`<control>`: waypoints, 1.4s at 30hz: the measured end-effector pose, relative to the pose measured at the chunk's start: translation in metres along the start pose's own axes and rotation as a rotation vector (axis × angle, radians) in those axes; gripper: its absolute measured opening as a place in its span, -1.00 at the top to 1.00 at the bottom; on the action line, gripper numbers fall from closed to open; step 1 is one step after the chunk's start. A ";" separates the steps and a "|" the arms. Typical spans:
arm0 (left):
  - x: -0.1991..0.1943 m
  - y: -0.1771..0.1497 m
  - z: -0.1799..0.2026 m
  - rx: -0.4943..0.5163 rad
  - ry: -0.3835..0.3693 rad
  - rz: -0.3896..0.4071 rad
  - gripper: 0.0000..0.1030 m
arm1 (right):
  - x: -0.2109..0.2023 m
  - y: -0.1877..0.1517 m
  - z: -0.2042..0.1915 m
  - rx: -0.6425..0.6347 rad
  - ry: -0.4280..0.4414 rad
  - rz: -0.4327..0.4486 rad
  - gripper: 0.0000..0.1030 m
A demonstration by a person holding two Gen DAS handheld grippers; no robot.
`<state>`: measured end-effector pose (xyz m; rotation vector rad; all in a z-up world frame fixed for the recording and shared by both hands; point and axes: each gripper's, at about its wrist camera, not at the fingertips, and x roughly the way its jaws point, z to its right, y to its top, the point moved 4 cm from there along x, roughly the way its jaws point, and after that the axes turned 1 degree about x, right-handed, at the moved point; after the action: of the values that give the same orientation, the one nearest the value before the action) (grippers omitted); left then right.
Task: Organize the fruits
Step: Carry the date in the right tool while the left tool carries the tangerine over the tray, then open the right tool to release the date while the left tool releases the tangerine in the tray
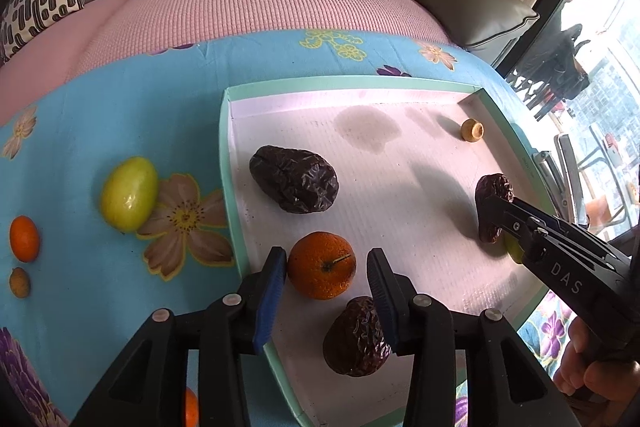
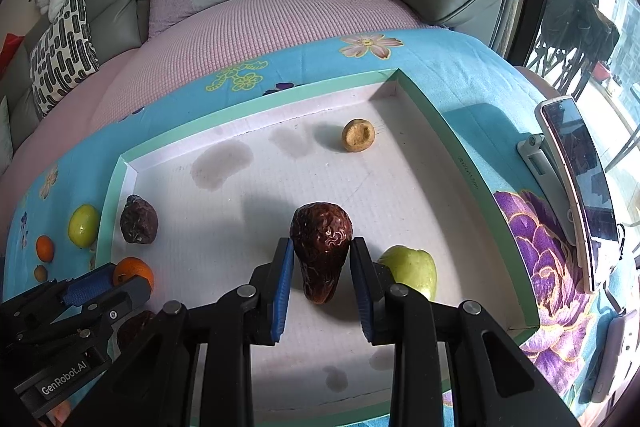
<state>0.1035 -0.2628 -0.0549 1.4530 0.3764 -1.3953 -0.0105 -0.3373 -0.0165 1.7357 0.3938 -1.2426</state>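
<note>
Blue pads frame two fruits at this moment, one per hand-held gripper, inside a shallow tray (image 2: pixel 460 131) with a mint-green rim and white floor, lying on a flowered blue cloth (image 1: pixel 120 115).

The right hand-held gripper (image 2: pixel 322 277) has its jaws close on either side of a wrinkled dark fruit (image 2: pixel 322 247) that stands upright; the pads look to be touching or all but touching its flanks, and I cannot tell whether it is truly clamped. A green fruit (image 2: pixel 412 271) sits just beside the right pad, so any closing or lifting should go straight, without nudging it.

The left hand-held gripper (image 1: pixel 326 285) is wide open and holds nothing. An orange (image 1: pixel 322 265) lies on the tray floor between its pads, clear of both, and a second wrinkled dark fruit (image 1: pixel 356 337) lies just under the right pad.

Outside the tray, well to the left of the left hand-held gripper, wait a yellow-green fruit (image 1: pixel 128 193), a small orange (image 1: pixel 24 239) and a tiny brown one (image 1: pixel 19 282).

To do this well, I judge that the right jaws should grip the dark fruit across its thick middle, gently, since the skin looks soft. The left jaws should centre on the orange before closing, keeping the right pad off the dark fruit beneath.
</note>
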 end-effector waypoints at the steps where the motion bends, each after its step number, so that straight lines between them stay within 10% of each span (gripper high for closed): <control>1: -0.002 0.000 0.000 0.004 0.008 0.002 -0.01 | 0.000 0.000 0.000 0.000 0.001 0.000 0.41; 23: -0.058 -0.019 -0.092 -0.202 0.243 0.065 -0.89 | 0.001 0.001 -0.002 -0.019 -0.012 -0.001 0.38; 42: -0.069 -0.055 -0.151 -0.302 0.360 0.033 -1.00 | -0.006 0.001 -0.015 -0.049 -0.019 0.018 -0.69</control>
<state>0.1228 -0.0889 -0.0522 1.4455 0.7547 -0.9962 -0.0040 -0.3242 -0.0102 1.6812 0.3941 -1.2262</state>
